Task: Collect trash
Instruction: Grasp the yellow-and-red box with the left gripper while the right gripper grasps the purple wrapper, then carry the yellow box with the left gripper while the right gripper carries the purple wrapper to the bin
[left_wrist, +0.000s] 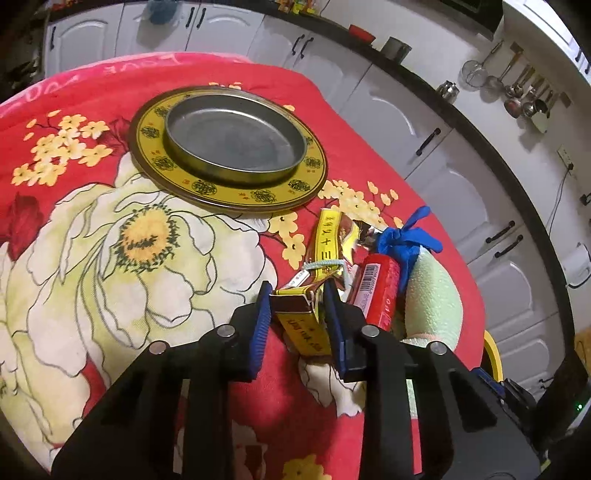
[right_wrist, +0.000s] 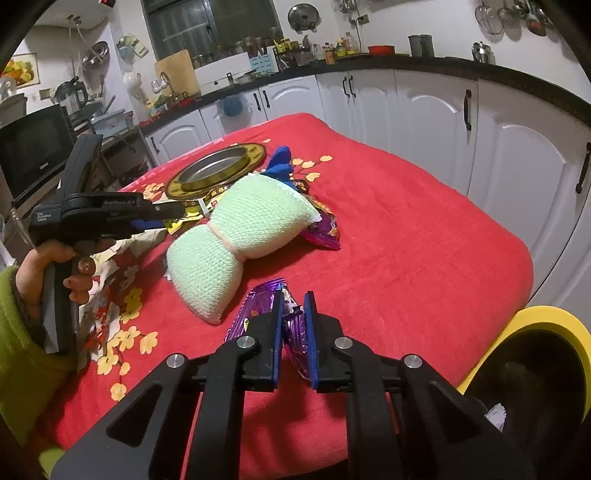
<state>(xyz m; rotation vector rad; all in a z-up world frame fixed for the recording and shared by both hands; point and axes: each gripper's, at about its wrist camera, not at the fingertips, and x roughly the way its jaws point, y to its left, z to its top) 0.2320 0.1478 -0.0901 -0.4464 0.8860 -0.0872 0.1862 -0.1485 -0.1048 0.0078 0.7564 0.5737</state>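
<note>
Two grips are on at once, and I'd say that is where the trouble may start. My left hand-held gripper (left_wrist: 297, 291) has its blue pads pressed on a small yellow and brown carton (left_wrist: 301, 325), but that carton lies among a pile of other trash: a gold wrapper (left_wrist: 332, 243) tied with a pale string, and a red packet (left_wrist: 378, 291) just beside it. If I lift, I judge the string or a neighbouring wrapper could drag along and spill, or the thin carton could crush and slip out.

My right hand-held gripper (right_wrist: 293, 308) is nearly closed on a crinkled purple wrapper (right_wrist: 258, 306) lying on the near part of the table. Foil like that is slick, I think; a pinch on one fold could tear or slide free on the way to the yellow-rimmed bin (right_wrist: 546, 317) at the table's right edge. A second purple wrapper (right_wrist: 321, 230) sits partly under a pale green knitted bundle (right_wrist: 236, 236), with a blue glove (right_wrist: 279, 164) beyond it; those look like non-trash, and catching the bundle while reaching past would shift everything.

The table (right_wrist: 424, 229) is covered by a soft red blanket with large flower prints, which I expect will snag or bunch under a fingertip. A round yellow-bordered tray with a metal pan (left_wrist: 234, 138) rests farther back. Around it is a kitchen: white cabinets, a dark countertop with jars and pots, hanging ladles and strainers, a microwave at left. A person's hand in a green sleeve (right_wrist: 22, 325) holds the left tool.
</note>
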